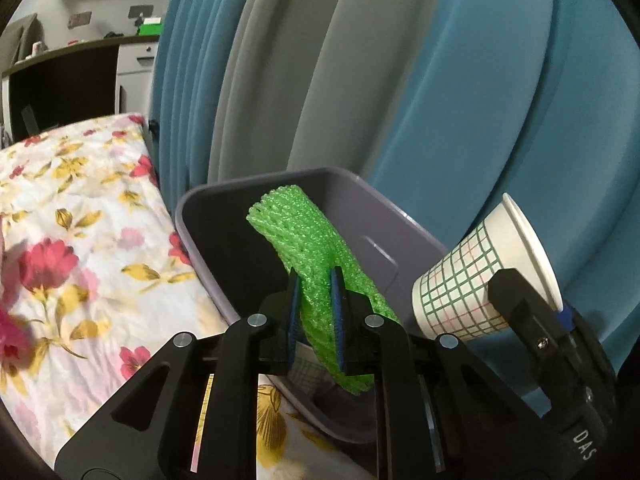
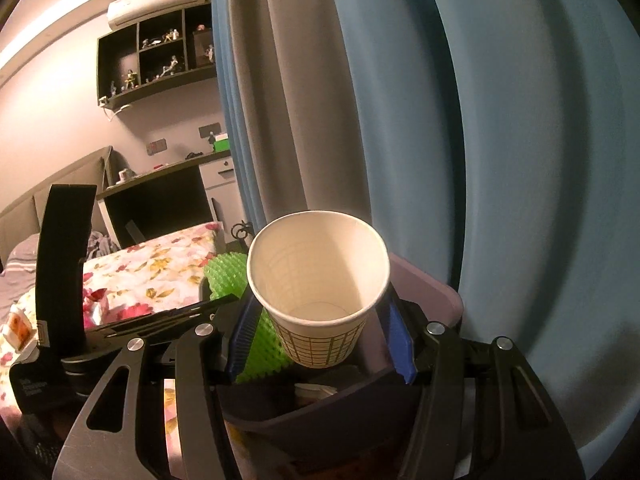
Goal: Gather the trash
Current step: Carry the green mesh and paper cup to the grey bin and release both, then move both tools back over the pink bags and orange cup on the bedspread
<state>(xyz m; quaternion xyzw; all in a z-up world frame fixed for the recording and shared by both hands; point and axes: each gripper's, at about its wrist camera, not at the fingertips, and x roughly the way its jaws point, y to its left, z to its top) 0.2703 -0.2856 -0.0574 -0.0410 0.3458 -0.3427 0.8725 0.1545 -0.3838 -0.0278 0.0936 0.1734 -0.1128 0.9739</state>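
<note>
My left gripper is shut on a green foam net sleeve and holds it over the grey-purple plastic bin. My right gripper is shut on a white paper cup with a green grid pattern, held upright over the same bin. The cup also shows in the left wrist view, to the right of the bin, with the right gripper's finger on it. The green sleeve shows behind the cup in the right wrist view. Some paper trash lies in the bin's bottom.
The bin stands on a bed with a floral sheet. Blue and grey curtains hang close behind the bin. A desk with drawers and a wall shelf stand beyond the bed.
</note>
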